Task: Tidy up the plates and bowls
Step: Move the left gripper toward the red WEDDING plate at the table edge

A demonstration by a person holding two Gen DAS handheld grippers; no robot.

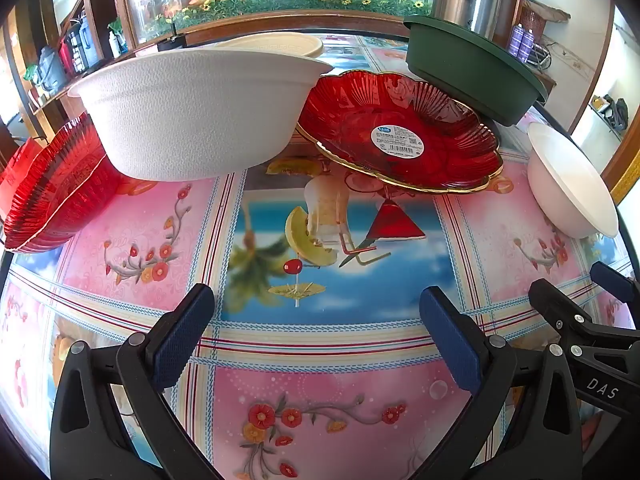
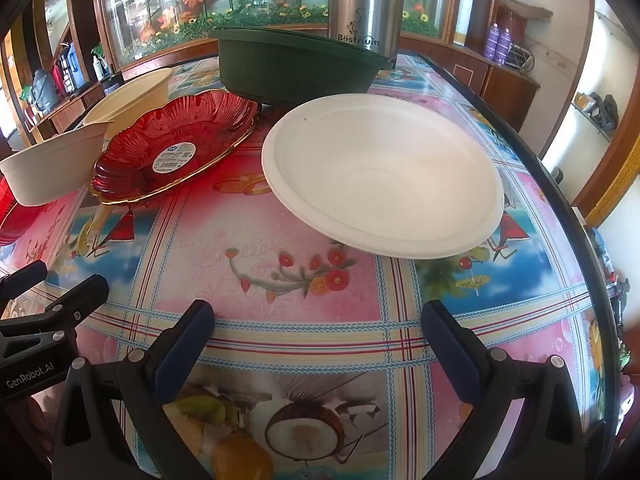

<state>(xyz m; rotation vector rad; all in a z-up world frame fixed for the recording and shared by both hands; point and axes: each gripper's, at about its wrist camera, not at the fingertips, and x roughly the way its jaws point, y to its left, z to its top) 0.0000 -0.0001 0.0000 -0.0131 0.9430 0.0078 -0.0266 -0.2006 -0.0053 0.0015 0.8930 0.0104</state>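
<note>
In the left wrist view my left gripper [image 1: 316,320] is open and empty above the tablecloth. Ahead stand a white paper bowl [image 1: 192,112], a red gold-rimmed plate with a sticker [image 1: 400,132], a dark green bowl [image 1: 472,64], a second white bowl [image 1: 568,180] at right, a cream bowl [image 1: 276,46] behind, and stacked red plates [image 1: 52,196] at left. In the right wrist view my right gripper [image 2: 318,324] is open and empty, with a white bowl [image 2: 384,172] just ahead, the red plate [image 2: 176,144], green bowl [image 2: 296,64], cream bowl [image 2: 132,96] and white paper bowl [image 2: 52,164].
A steel thermos [image 2: 366,8] stands behind the green bowl. The table's dark edge [image 2: 560,200] runs along the right. The colourful tablecloth [image 1: 320,344] covers the table. Each gripper shows at the edge of the other's view.
</note>
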